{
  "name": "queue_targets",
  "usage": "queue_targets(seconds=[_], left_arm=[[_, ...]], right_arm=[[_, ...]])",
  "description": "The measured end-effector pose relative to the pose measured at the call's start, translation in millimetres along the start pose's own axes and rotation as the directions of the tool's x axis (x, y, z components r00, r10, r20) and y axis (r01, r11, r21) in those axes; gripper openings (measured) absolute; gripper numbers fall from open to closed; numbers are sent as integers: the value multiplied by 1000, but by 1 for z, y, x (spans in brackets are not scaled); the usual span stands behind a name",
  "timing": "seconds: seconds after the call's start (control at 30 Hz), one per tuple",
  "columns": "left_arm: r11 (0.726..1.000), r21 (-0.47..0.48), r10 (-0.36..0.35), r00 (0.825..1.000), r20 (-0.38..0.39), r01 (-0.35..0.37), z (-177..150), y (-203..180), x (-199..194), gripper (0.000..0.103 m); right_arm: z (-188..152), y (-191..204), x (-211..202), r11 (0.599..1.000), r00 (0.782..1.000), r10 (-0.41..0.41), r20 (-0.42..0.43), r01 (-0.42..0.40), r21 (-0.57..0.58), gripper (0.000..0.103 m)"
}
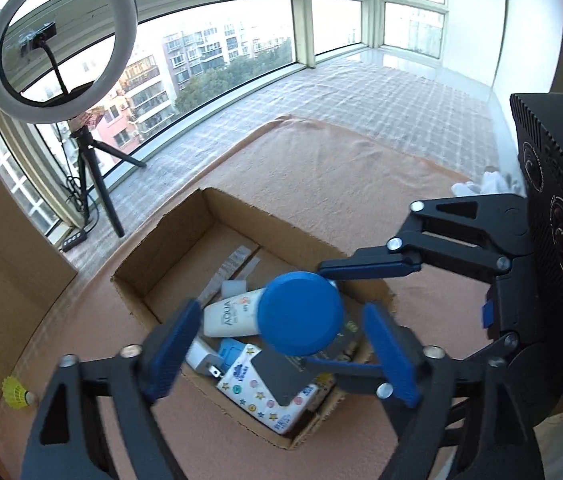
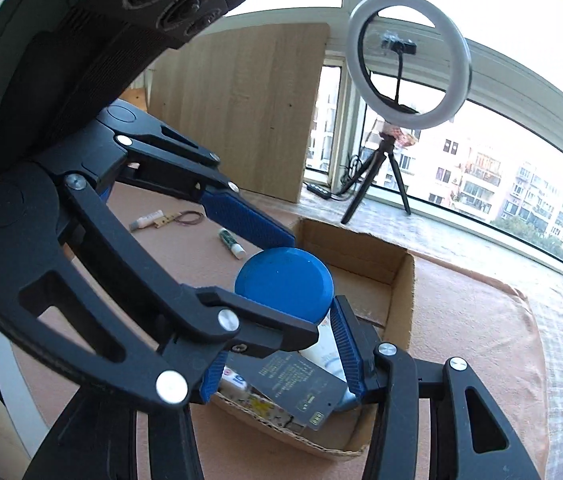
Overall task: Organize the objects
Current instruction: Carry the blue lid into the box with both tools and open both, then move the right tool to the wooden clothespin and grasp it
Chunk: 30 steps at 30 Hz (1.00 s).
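Observation:
An open cardboard box (image 1: 169,240) (image 2: 401,280) sits on the tan cloth. It holds a white AQUA tube (image 1: 233,316), a sticker-covered tissue pack (image 1: 265,404), a white charger plug (image 1: 201,360) and a dark flat power bank (image 1: 281,376) (image 2: 301,384). A round blue-lidded jar (image 1: 301,314) (image 2: 283,284) hangs over the box. In the left wrist view the other hand's gripper (image 1: 321,312) comes in from the right, and its blue fingers (image 1: 369,268) are closed on the jar. My left gripper (image 1: 277,352) is open, its fingers apart on either side below the jar, not touching it.
A ring light on a tripod (image 1: 61,44) (image 2: 409,64) stands by the window. A wooden board (image 2: 241,112) leans at the back. A yellow shuttlecock (image 1: 15,392), a glue stick (image 2: 231,244), a small tube (image 2: 145,220) and a hair band (image 2: 189,218) lie on the cloth.

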<state>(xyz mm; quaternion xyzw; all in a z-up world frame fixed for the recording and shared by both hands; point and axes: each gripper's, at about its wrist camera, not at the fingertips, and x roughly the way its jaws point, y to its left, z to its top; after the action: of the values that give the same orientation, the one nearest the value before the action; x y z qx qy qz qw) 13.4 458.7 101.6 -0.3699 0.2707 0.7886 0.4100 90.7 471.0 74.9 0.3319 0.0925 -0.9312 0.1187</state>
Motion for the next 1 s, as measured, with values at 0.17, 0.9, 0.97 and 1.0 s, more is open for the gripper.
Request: queue_targets(seconds=[0.17,0.9,0.97,1.0], left_arm=[[996,-48,69,998,-2,-69,-29,24,-4,101],[822,-528,169,976,-134,-215,-343,192,-129,102],[811,-542,175,975,-136,-221,-360,195,-138,102],[806,-548,176,975,-138,-223,-368,196,-141,102]], right_arm=[[-9,-6,-4,996,997,-63,-37,65,59,55],[84,207,183,965,945,253,-209,-232,120,65],[91,215,215,970,943,231,-238,-205,130,48],[96,215,228,972,944,218,-247,-188,139,39]])
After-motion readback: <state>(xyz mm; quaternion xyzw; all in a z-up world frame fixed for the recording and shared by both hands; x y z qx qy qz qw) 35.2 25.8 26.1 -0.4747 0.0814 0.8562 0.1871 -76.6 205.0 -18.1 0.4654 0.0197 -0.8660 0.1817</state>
